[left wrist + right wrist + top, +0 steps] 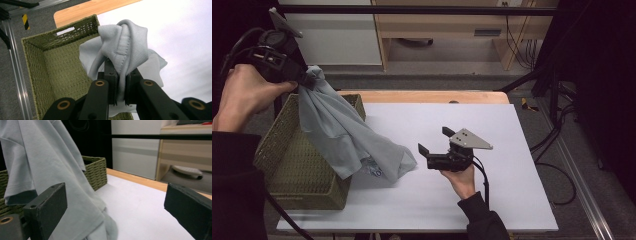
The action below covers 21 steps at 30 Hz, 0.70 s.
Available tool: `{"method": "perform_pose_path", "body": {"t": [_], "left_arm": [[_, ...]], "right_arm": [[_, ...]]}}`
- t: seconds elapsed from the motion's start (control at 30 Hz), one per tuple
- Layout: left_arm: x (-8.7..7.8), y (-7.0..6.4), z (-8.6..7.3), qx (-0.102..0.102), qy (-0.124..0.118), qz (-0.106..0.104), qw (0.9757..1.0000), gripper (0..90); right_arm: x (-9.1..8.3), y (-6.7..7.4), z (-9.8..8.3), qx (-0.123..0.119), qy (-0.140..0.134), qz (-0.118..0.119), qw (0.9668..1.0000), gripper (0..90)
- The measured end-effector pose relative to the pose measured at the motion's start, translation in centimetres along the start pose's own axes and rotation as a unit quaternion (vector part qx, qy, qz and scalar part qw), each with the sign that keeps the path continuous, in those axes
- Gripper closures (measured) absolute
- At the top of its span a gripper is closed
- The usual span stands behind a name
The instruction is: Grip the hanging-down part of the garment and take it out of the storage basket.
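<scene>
A pale grey-blue shirt (344, 132) hangs from my left gripper (307, 80), which is raised over the green woven basket (277, 150) at the table's left and is shut on a bunched fold of the shirt (125, 52). The shirt's lower end drapes over the basket's right wall and rests on the white table top (452, 200). To the right of that end, my right gripper (434, 141) sits low over the table, jaws wide apart with nothing between them. In the right gripper view the shirt (50, 170) hangs just left of the left jaw and the basket (96, 173) stands behind it.
The basket (57, 67) looks bare inside where its floor shows. A wooden table edge (427, 96) runs along the back, with a wooden desk and cables beyond it. A black bar crosses the top of the high view.
</scene>
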<state>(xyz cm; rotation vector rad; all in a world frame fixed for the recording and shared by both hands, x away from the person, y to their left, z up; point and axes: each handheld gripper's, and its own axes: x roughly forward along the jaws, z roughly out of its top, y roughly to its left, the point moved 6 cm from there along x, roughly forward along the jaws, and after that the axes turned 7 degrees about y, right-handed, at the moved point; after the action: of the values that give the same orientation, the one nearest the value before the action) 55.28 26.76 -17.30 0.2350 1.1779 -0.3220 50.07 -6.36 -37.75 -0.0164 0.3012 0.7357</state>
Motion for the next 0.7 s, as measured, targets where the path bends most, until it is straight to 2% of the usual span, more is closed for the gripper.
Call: {"method": "perform_pose_path", "body": {"t": [0.07, 0.13, 0.17, 0.3, 0.33, 0.43, 0.6, 0.7], "left_arm": [[0.0, 0.1, -0.1, -0.001, 0.000, -0.001, 1.0000, 82.3], [0.1, 0.2, -0.2, -0.004, 0.001, -0.001, 1.0000, 82.2], [0.1, 0.2, -0.2, -0.004, 0.001, -0.001, 1.0000, 82.2], [0.1, 0.2, -0.3, -0.002, 0.003, -0.002, 1.0000, 82.2], [0.2, 0.1, -0.2, -0.004, 0.002, -0.005, 1.0000, 82.2], [0.2, 0.0, -0.3, -0.004, 0.003, -0.004, 1.0000, 82.2], [0.2, 0.2, -0.4, -0.004, 0.002, -0.005, 1.0000, 82.2], [0.3, 0.3, -0.4, -0.005, 0.003, -0.006, 1.0000, 82.2]], "right_arm": [[-0.5, -0.2, -0.1, 0.003, -0.003, -0.006, 1.0000, 4.6], [-1.8, -0.8, -0.6, 0.009, -0.011, -0.015, 0.9998, 4.2], [-1.8, -0.8, -0.6, 0.009, -0.011, -0.015, 0.9998, 4.2], [-3.4, -1.4, -1.4, 0.007, -0.013, -0.043, 0.9990, 3.2], [-4.3, -1.8, -1.7, 0.006, -0.015, -0.053, 0.9985, 2.9], [-5.2, -2.1, -2.0, 0.015, -0.022, -0.062, 0.9977, 2.7], [-6.9, -3.0, -3.2, 0.014, -0.024, -0.080, 0.9964, 2.2], [-8.1, -3.6, -4.3, 0.028, -0.027, -0.090, 0.9952, 2.0]]}}
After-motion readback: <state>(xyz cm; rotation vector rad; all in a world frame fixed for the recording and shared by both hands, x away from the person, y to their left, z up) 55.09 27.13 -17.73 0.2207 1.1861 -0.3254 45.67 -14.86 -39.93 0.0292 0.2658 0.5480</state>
